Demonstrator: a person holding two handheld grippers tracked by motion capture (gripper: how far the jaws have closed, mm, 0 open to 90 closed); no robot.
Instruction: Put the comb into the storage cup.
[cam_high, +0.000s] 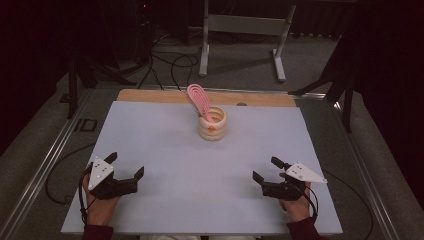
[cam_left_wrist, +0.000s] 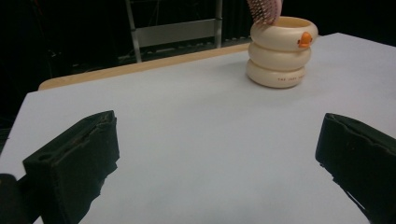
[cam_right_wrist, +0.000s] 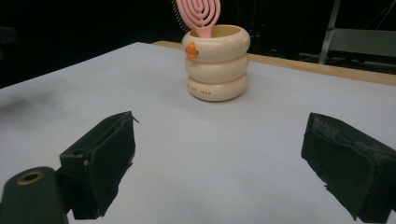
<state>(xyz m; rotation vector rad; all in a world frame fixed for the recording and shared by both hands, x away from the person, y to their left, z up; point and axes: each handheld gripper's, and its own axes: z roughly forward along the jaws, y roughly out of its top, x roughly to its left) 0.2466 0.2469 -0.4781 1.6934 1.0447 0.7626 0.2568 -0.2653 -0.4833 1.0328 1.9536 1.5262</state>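
Nearest the camera, the left gripper (cam_high: 126, 165) and the right gripper (cam_high: 265, 170) rest low on the near edge of the bench (cam_high: 165, 150), one at each corner, a hand behind each, and both are empty: jaws spread wide, touching nothing but the white top under them. Well ahead of them, towards the far middle of the bench, stands the cream holder (cam_high: 212, 124), a squat stack of three rounded rings with a small orange mark on its rim, and out of it, leaning back and to the left, rises the pink hairbrush (cam_high: 198, 96). The brush looks light and stiff, thin plastic with an open looped head, so it should lift out with little force; the best hold is probably the narrow neck just above the holder's rim, not the springy loops. The holder looks smooth and could slide or tip, so the other gripper may need to steady its side.
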